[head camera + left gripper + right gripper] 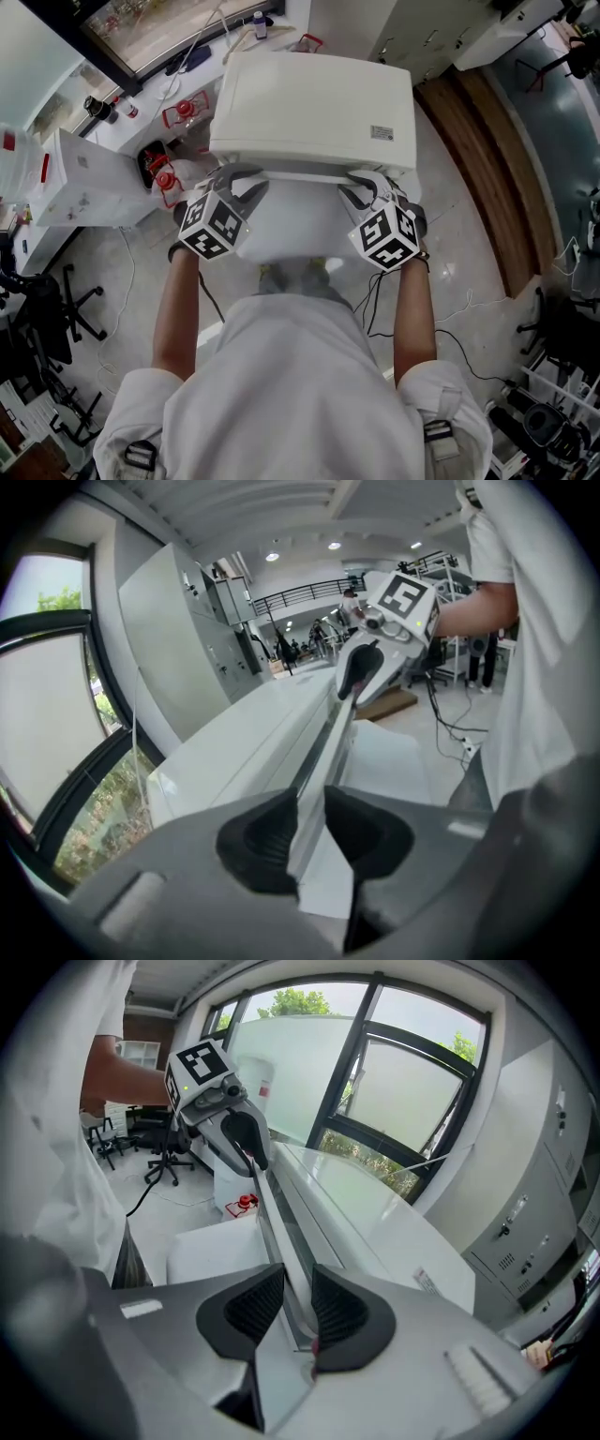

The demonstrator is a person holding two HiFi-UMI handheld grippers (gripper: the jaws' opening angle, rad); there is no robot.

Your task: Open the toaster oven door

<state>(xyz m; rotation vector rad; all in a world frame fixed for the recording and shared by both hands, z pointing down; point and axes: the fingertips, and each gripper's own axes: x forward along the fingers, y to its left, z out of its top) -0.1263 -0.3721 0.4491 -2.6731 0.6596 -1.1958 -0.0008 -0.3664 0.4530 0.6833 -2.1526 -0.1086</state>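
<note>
Toaster oven (314, 103), white and boxy, with its door handle (277, 1232) running along the oven's front upper edge. The left gripper (311, 832) and right gripper (298, 1305) each pinch this thin rail between narrowly set pads, one near each end of the oven's front. The rail looks rigid and glossy, so probably slippery; the hinged door is likely light and best pulled evenly from both ends.

The person wears a white short-sleeved shirt (298, 375) with a grey buckled strap (141, 456) at each shoulder, and dark bands show at the wrists beyond its sleeves. Ahead of the shirt, the left gripper (240, 178) and the right gripper (367, 184) are light grey, each with black ribbed pads (247, 1305) on the jaws and a cube (214, 225) of black-and-white square markers. A thin black cable (373, 302) trails from each beside the shirt.
</note>
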